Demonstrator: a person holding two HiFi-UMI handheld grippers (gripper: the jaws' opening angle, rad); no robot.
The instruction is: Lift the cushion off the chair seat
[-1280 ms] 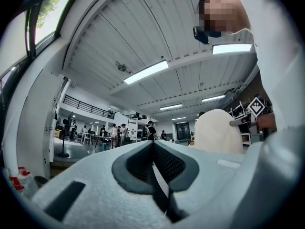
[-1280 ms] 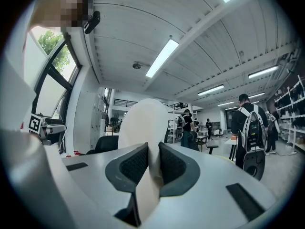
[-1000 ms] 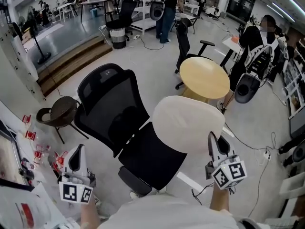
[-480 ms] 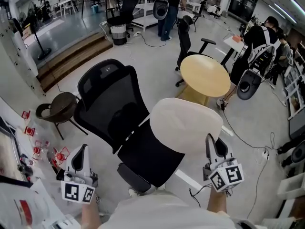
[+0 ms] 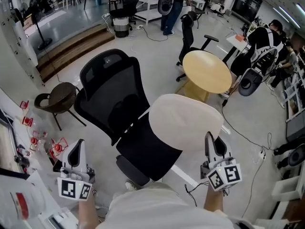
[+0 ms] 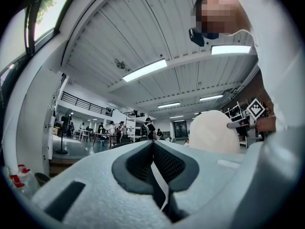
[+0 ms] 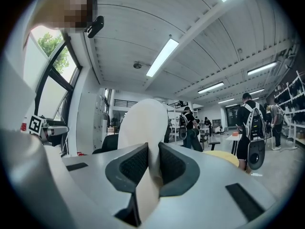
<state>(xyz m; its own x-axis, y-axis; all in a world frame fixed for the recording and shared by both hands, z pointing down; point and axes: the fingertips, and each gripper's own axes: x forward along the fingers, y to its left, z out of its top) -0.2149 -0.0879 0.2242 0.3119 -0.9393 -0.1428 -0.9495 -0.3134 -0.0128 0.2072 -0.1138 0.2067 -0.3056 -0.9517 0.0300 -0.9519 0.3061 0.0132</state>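
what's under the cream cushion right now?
Visible: black mesh office-chair seat, showing left of the round cream cushion; the seat part beneath is covered. The right tongs grip the cushion's near rim. Whether it touches the seat can't be told.

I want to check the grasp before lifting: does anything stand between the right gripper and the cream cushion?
Nothing visible does. The right gripper is shut directly on the near edge of the cream cushion, with no other thing between them.

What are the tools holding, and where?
The right tool pinches the cream cushion by its near edge. The left tool is shut and holds nothing.
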